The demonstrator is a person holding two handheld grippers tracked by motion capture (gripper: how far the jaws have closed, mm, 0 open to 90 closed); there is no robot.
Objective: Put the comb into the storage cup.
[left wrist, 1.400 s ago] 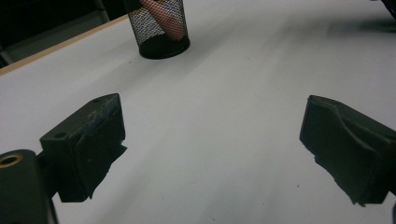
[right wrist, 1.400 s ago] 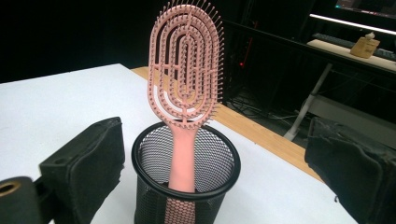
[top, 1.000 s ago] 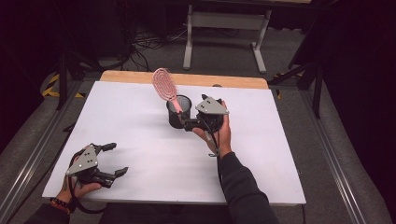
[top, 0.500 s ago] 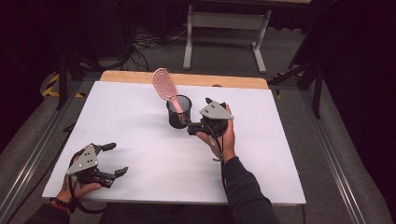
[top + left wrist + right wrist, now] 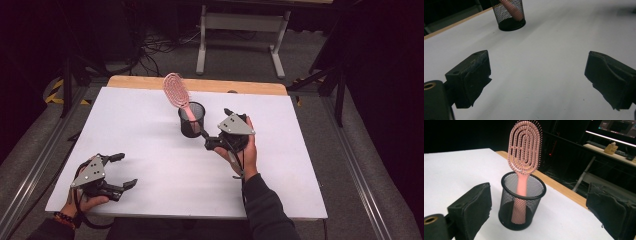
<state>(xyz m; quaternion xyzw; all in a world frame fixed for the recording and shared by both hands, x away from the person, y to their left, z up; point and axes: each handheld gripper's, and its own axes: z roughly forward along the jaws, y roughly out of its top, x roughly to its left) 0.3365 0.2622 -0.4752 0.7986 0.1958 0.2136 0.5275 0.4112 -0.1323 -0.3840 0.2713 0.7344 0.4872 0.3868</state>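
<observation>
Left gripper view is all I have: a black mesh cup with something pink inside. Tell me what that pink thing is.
Observer: A pink plastic hairbrush, handle down in the black wire-mesh cup, its oval head above the rim.
Operator: Report the other hand-held gripper.
Observer: The right hand-held gripper sits just right of the cup, jaws open and holding nothing.
Operator: Give me the brush's lean.
Observer: In the high view it tilts toward the white table's far-left side.

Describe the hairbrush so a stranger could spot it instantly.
On the white table, look toward the far middle for the black mesh cup, just ahead of the right tool. The hairbrush stands in it, handle down: pink, with an oval, slotted head rising above the rim.
</observation>
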